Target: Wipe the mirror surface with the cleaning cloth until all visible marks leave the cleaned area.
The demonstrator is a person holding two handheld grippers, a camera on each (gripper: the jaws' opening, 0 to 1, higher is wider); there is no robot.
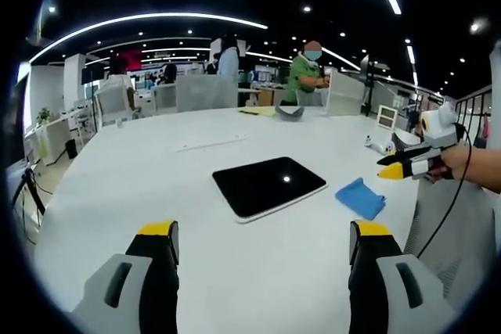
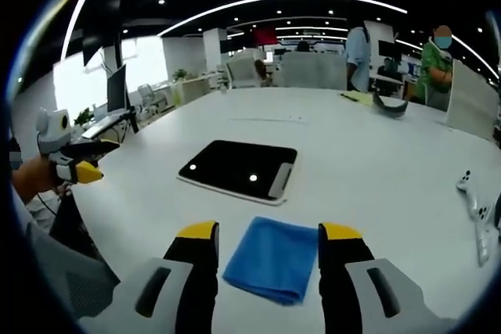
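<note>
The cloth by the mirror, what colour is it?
Blue; the cleaning cloth shows best in the right gripper view.

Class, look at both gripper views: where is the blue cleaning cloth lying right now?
The blue cleaning cloth lies flat on the white table, just ahead of the right gripper, between its open jaws. In the left gripper view it sits right of the dark mirror, apart from it.
</note>
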